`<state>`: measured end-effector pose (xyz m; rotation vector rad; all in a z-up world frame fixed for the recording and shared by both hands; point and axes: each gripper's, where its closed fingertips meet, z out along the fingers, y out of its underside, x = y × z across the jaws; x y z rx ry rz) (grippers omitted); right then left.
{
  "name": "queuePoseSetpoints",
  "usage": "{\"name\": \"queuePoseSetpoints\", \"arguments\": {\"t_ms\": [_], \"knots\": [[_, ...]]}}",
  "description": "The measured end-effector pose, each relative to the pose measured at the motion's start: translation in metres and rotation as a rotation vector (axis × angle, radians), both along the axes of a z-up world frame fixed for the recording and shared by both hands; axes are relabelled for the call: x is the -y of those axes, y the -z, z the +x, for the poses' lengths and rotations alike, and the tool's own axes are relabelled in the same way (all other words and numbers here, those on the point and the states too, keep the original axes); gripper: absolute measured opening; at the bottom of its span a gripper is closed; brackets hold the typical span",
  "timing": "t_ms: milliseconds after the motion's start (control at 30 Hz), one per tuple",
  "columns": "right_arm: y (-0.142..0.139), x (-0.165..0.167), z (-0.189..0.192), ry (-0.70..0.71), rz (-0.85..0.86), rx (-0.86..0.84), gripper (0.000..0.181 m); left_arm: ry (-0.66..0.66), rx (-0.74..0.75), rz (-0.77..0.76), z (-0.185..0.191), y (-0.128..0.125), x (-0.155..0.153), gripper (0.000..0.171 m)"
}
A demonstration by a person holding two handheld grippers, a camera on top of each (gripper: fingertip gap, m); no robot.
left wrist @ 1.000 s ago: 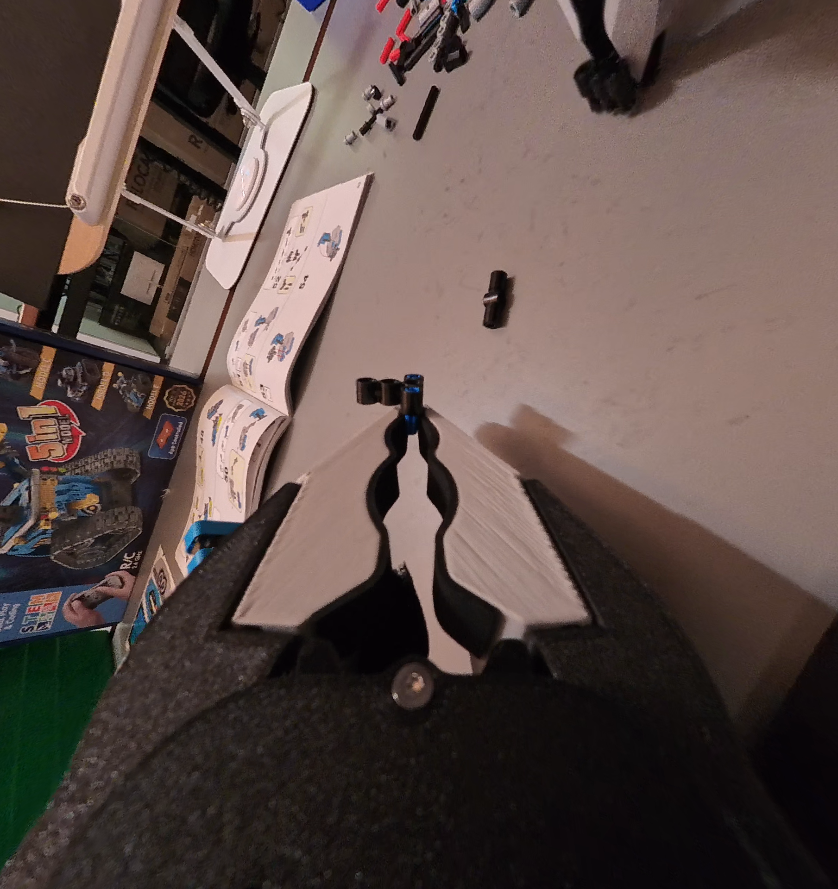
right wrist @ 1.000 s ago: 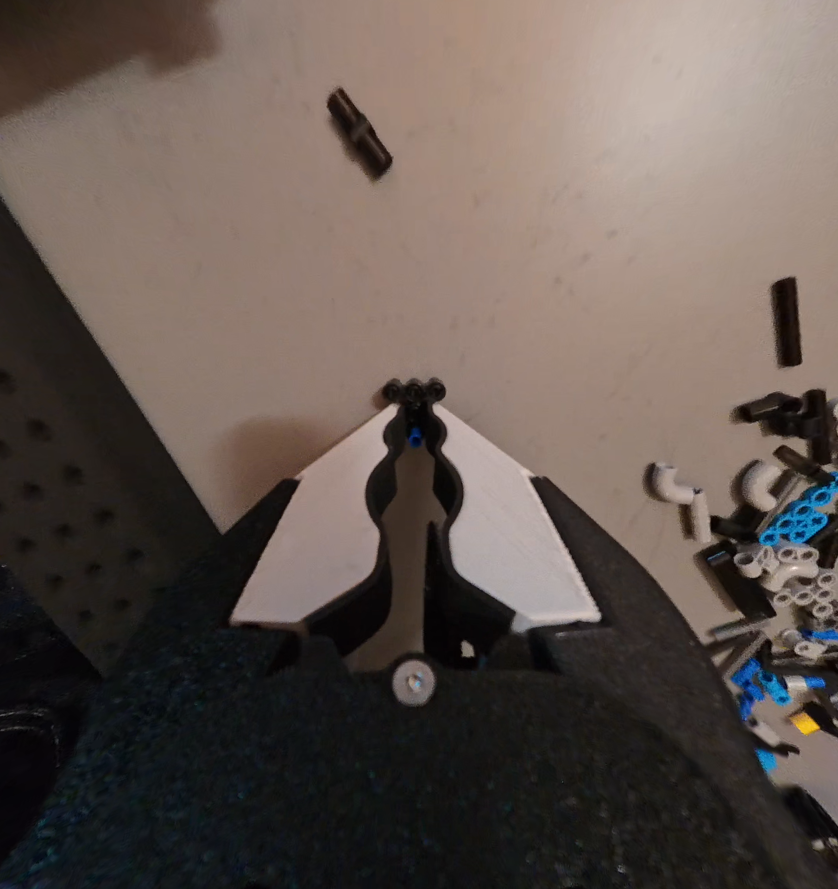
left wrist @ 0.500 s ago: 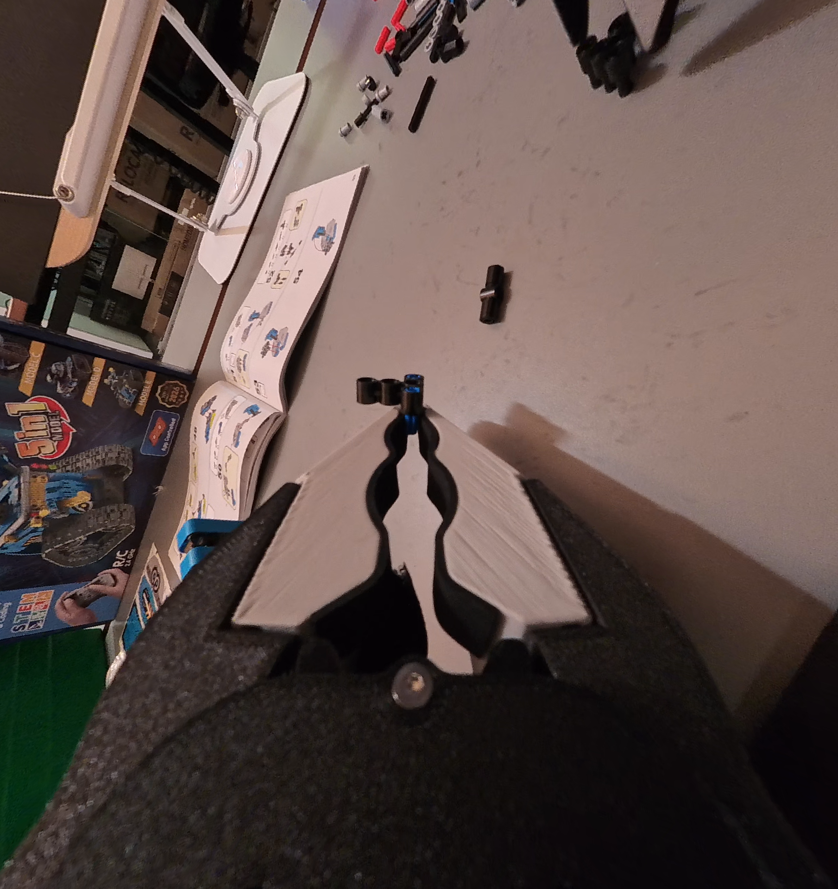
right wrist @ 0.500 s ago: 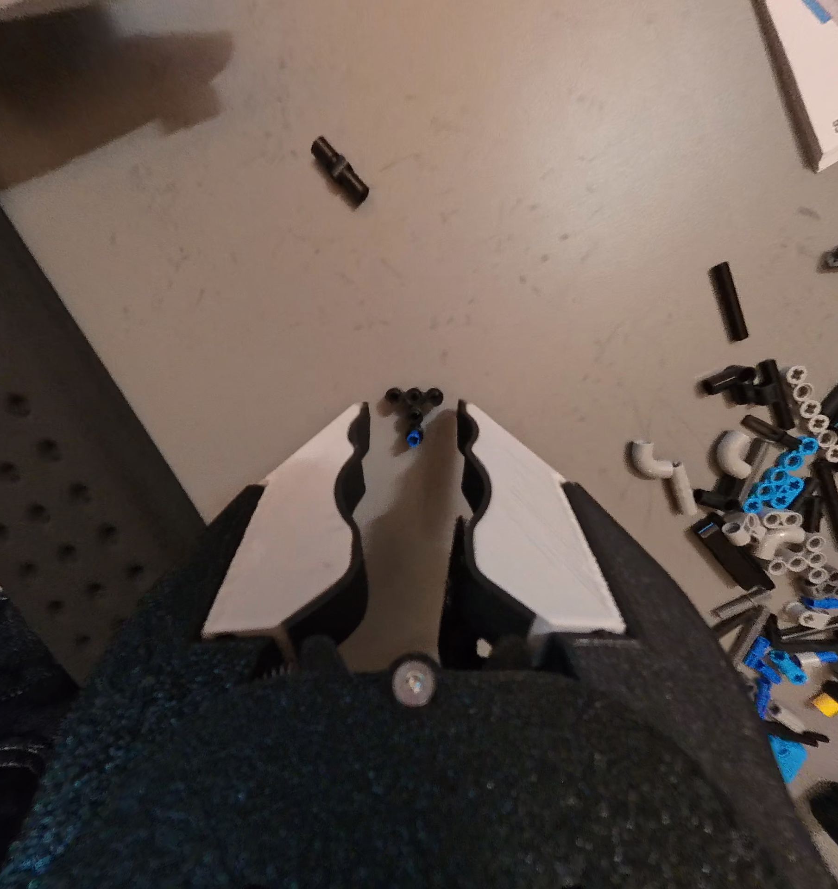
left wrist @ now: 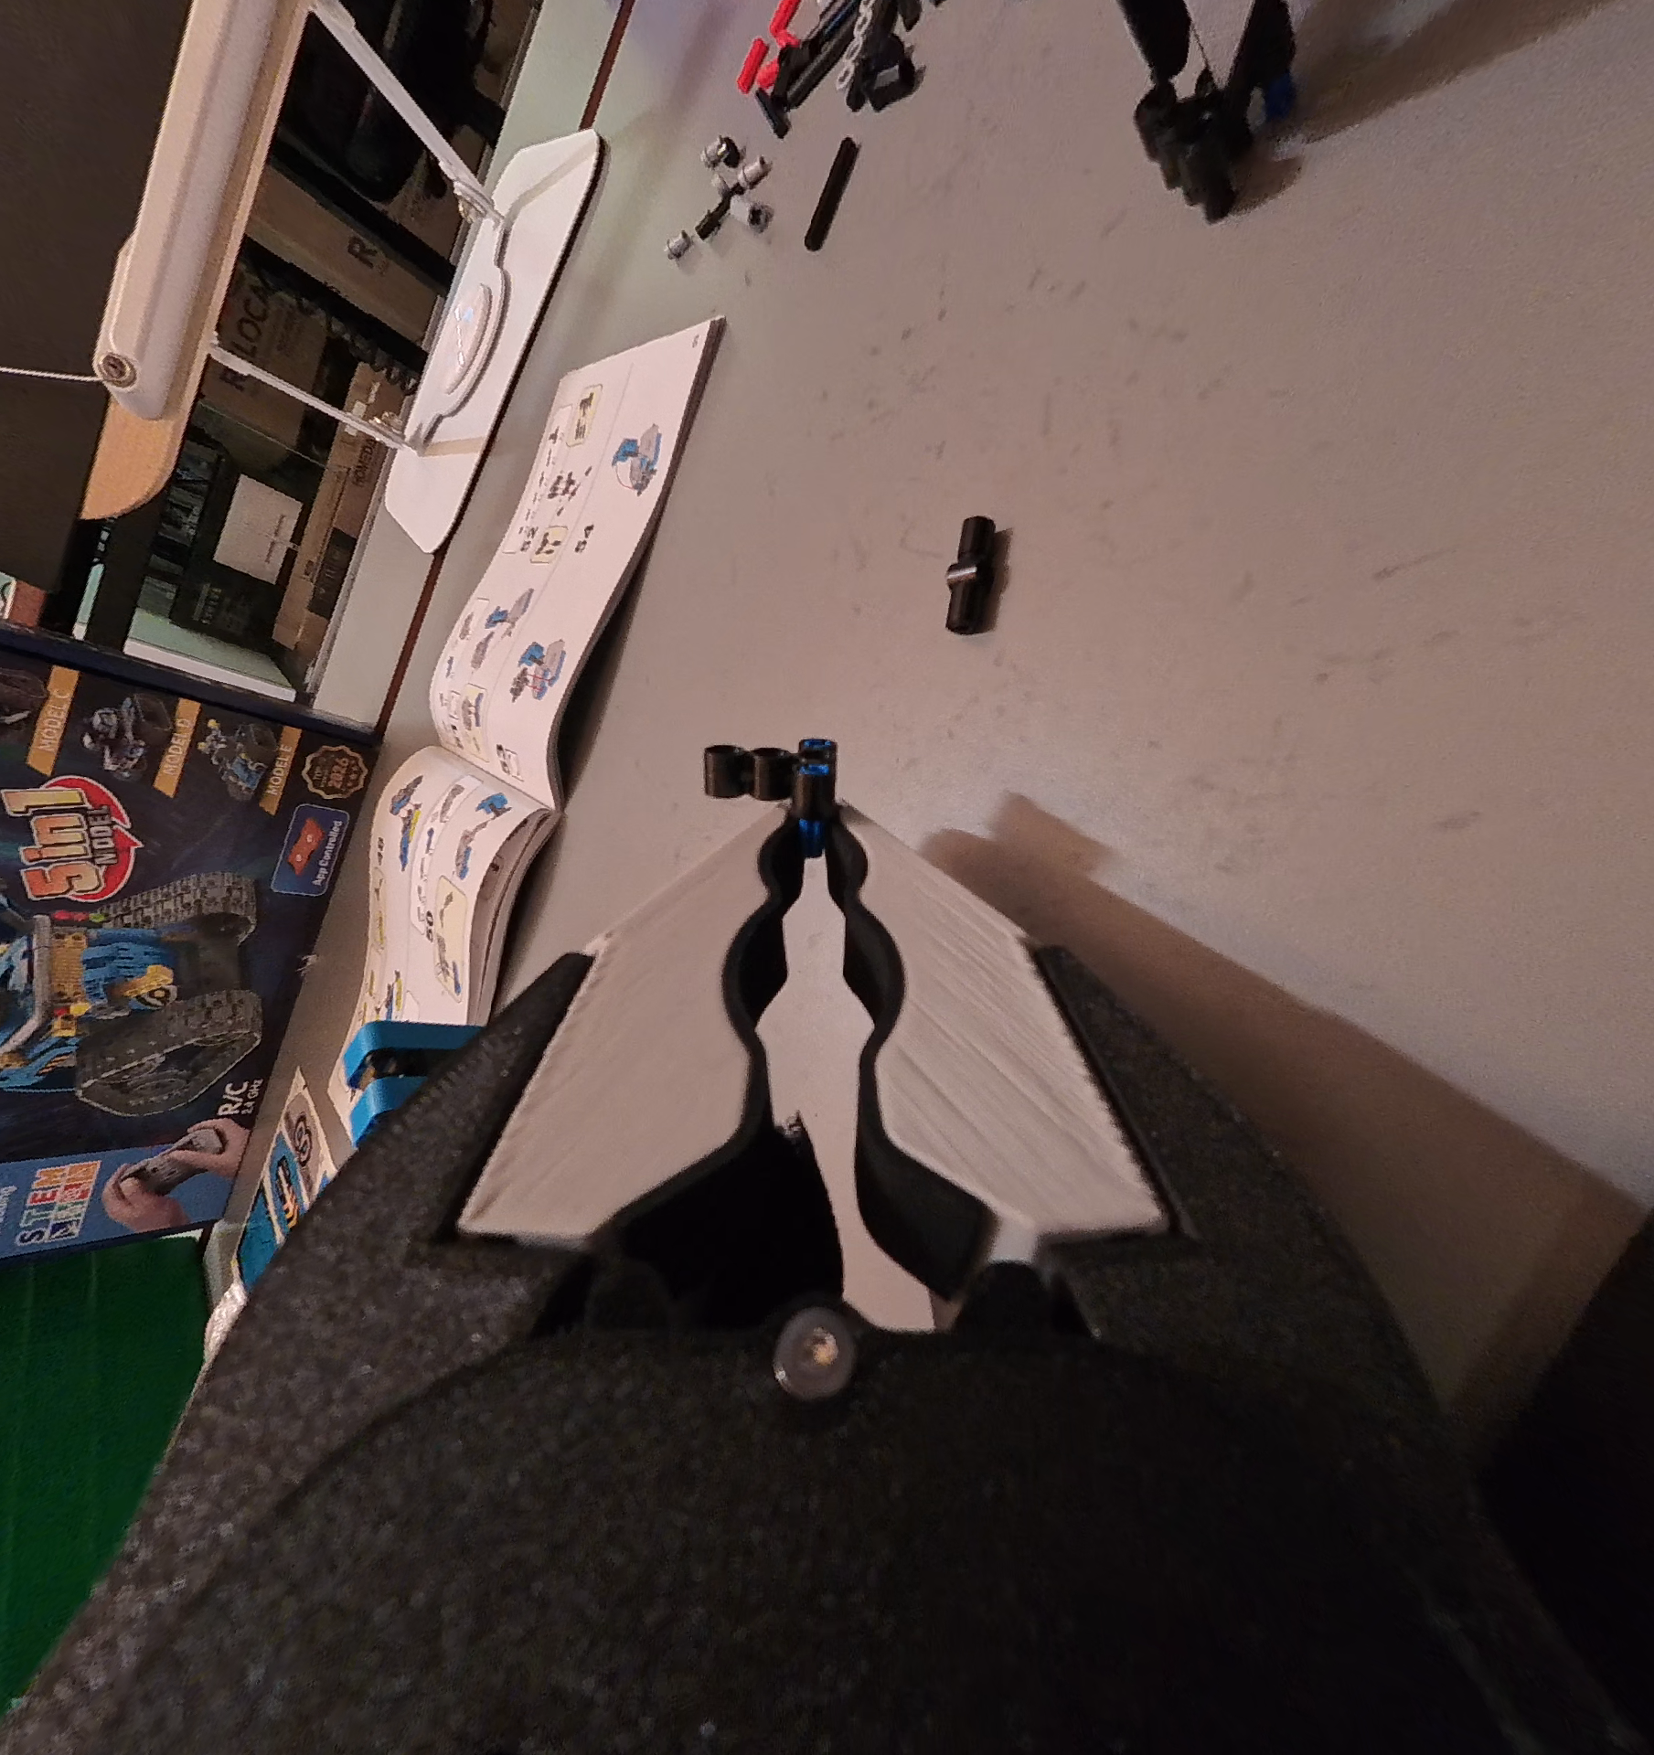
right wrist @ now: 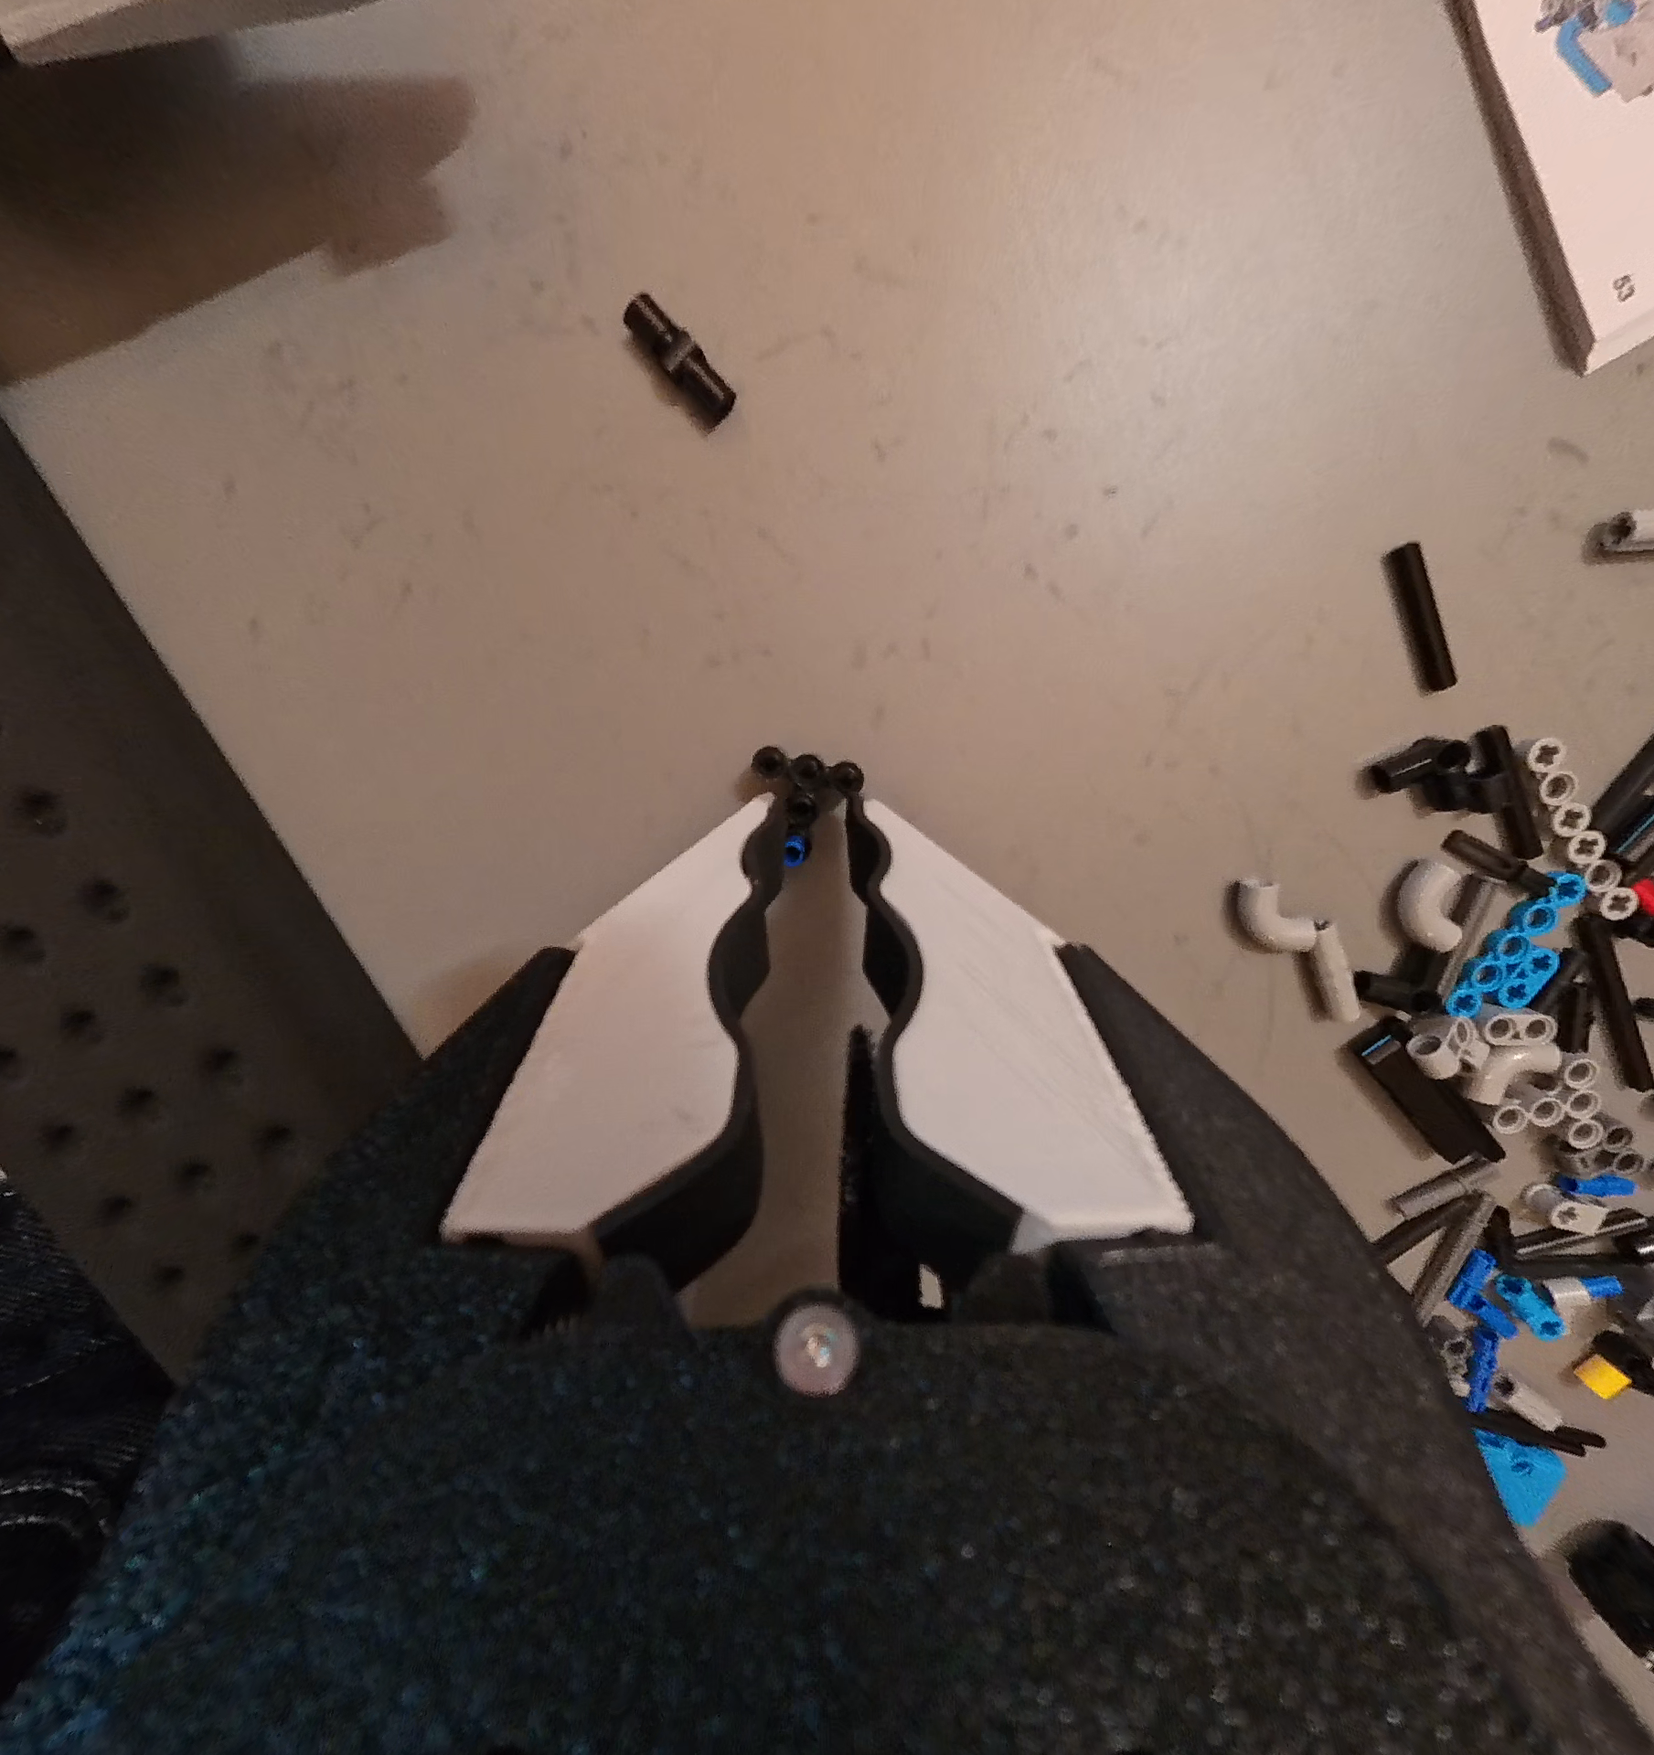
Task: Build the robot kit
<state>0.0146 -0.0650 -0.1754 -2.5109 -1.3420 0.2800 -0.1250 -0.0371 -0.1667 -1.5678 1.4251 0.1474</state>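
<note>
My left gripper (left wrist: 808,817) is shut on a blue pin (left wrist: 811,836) that carries a small black connector (left wrist: 751,771), held just above the grey table (left wrist: 1279,475). My right gripper (right wrist: 807,807) is shut on the stem of a black T-shaped piece (right wrist: 807,771) with a blue pin (right wrist: 792,848) between the jaws, low over the table. A loose black pin (right wrist: 678,359) lies ahead of it, also seen in the left wrist view (left wrist: 973,575). The right gripper shows far off in the left wrist view (left wrist: 1203,161).
An open instruction booklet (left wrist: 557,608) and a toy box (left wrist: 110,931) lie left of the left gripper. A pile of small building parts (right wrist: 1545,1026), a black axle (right wrist: 1419,615) and a black wheel (right wrist: 1649,1614) lie right of the right gripper. A dark perforated board (right wrist: 91,950) is at its left. About 15 centimetres separates my left fingertips from my right. From my right tips it is roughly 12 centimetres to the black axle (right wrist: 1419,615); from my left, 20 centimetres. It is also in sight in the left wrist view (left wrist: 827,189).
The right gripper opened half a second ago, leaving the T-shaped piece between its fingers, and has closed on it again. The left gripper stayed shut and barely moved.
</note>
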Motion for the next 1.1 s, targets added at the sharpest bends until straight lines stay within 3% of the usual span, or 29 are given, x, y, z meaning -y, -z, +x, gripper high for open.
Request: {"name": "queuePoseSetpoints", "arguments": {"t_ms": [333,667,800,833,900,967,1100], "knots": [[-0.006,0.002,0.0,-0.003,0.02,0.057,0.012,0.001,0.002,-0.005,0.0,0.0,0.0,0.003],[0.008,0.0,0.0,0.019,-0.034,0.095,0.007,0.003,0.004,-0.009,0.0,0.0,0.001,0.003],[-0.004,-0.007,-0.011,-0.018,0.041,0.04,0.006,0.016,0.027,-0.007,0.002,-0.003,0.002,0.003],[-0.015,-0.013,-0.022,-0.031,0.096,-0.025,0.006,0.022,0.046,-0.007,0.003,-0.006,0.003,0.003],[-0.048,-0.017,-0.064,-0.034,0.16,-0.32,0.006,0.038,0.105,-0.027,0.006,-0.013,0.005,0.003],[-0.073,-0.017,-0.102,0.036,0.104,-0.641,0.006,0.038,0.15,-0.04,0.006,-0.018,0.005,0.002],[-0.069,-0.017,-0.134,0.147,-0.098,-0.925,0.005,0.032,0.216,-0.071,0.005,-0.025,0.005,0.002]]}}
